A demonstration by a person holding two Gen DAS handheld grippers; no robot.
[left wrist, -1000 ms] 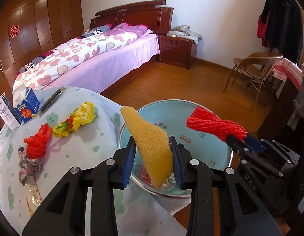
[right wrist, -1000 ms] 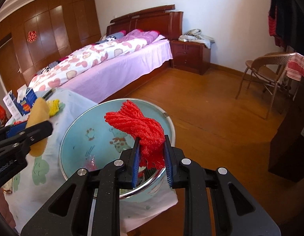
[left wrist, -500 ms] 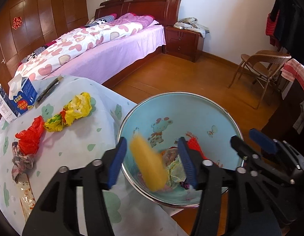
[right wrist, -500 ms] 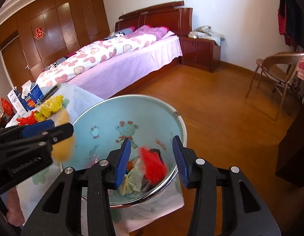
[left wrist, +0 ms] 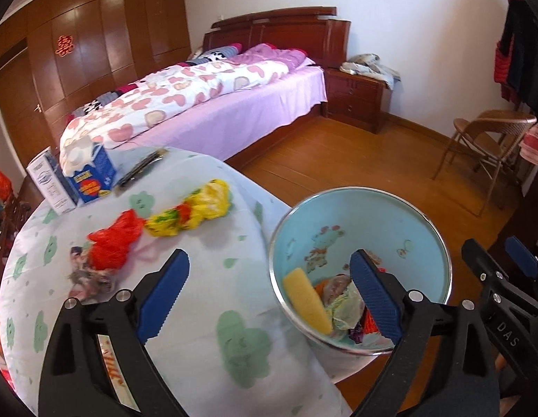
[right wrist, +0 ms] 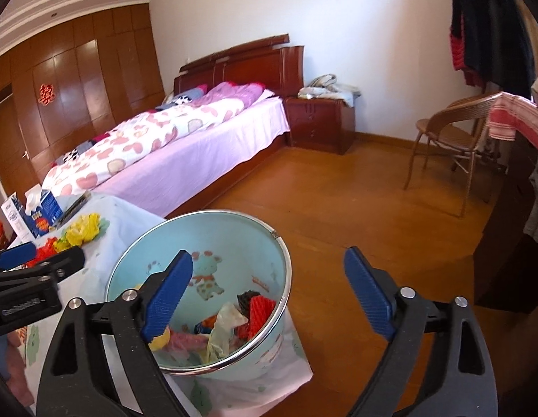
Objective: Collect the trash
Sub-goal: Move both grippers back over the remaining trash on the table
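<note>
The worktop (left wrist: 95, 312), draped in a soft pale cloth printed with green clouds, lay under the left gripper (left wrist: 269, 288), whose ribbed blue jaws were spread wide with nothing between them. The round bucket (left wrist: 439, 243), pale blue inside with cartoon figures and a shiny metal rim, sat at the worktop's edge, just ahead of the left gripper's right jaw and under the left jaw of the right gripper (right wrist: 269, 292), which was likewise spread and empty. Inside the bucket lay a wedge of yellow sponge (left wrist: 305, 299) among crumpled wrappers. Only the right wrist view showed the ribbed red net (right wrist: 256, 314) resting in the bucket against its far side. Only the left wrist view showed clearly what lay ahead of its left jaw: a crinkled red bag (left wrist: 112, 241) touching a knotted yellow bag (left wrist: 195, 213), and a boxy blue carton (left wrist: 89, 172) beyond them.
</note>
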